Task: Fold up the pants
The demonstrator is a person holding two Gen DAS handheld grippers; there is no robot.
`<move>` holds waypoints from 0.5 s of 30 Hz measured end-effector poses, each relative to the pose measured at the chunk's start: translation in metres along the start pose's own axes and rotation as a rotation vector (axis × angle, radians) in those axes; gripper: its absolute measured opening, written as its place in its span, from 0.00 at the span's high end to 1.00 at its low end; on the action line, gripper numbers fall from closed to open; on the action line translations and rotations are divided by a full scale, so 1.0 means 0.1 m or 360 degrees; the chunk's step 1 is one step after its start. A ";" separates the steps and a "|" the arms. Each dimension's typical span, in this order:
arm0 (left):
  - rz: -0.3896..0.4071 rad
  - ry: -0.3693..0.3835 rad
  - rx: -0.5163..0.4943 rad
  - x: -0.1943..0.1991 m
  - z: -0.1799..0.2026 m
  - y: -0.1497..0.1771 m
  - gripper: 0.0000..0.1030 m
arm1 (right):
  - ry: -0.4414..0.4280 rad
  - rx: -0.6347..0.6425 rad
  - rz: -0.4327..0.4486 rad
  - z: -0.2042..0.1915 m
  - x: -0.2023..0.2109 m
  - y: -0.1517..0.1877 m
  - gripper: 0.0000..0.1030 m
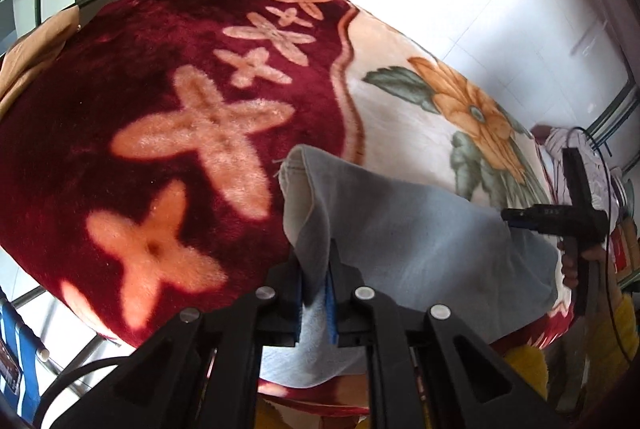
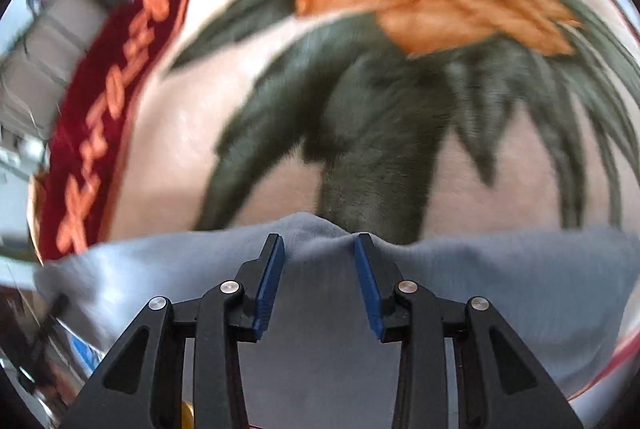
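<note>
The right wrist view is smeared with motion, so the blanket [image 2: 360, 41] pattern reads soft. The pants [image 1: 420, 229] run off the lower edge, waistband unseen. The hand [image 1: 576, 265] holding the right gripper [image 1: 516, 217] is mostly hidden.

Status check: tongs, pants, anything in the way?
Left tongs shut on pants. Right tongs open over the fabric, not gripping. Pants on blanket; nothing blocking.
</note>
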State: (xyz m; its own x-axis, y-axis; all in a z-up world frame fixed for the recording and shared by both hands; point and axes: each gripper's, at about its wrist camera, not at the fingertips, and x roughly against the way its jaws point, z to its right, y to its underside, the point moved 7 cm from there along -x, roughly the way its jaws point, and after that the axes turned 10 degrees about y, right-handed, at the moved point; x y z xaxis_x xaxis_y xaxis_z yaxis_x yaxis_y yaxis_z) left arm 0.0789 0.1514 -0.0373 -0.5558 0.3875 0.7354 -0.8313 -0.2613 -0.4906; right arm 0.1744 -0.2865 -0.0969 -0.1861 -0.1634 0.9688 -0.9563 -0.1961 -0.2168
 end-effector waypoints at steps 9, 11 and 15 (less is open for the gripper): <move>-0.0051 -0.0078 -0.0015 -0.15 -0.07 -0.01 0.91 | 0.0096 0.0330 0.0030 0.05 0.10 -0.25 0.55; -0.0054 -0.0068 0.0032 -0.17 -0.11 0.00 0.91 | 0.0080 0.0458 -0.0061 -0.06 -0.04 -0.21 0.54; -0.0062 -0.0067 0.0050 -0.18 -0.11 0.00 0.90 | 0.0071 0.0629 -0.0197 -0.27 -0.32 -0.08 0.53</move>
State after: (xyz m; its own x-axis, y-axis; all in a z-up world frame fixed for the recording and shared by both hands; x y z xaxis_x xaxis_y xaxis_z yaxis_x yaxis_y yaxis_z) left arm 0.0885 0.1545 -0.0556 -0.5221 0.3603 0.7730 -0.8514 -0.2748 -0.4469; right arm 0.1820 -0.2535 -0.1232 -0.0930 -0.0748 0.9929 -0.8135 -0.5692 -0.1190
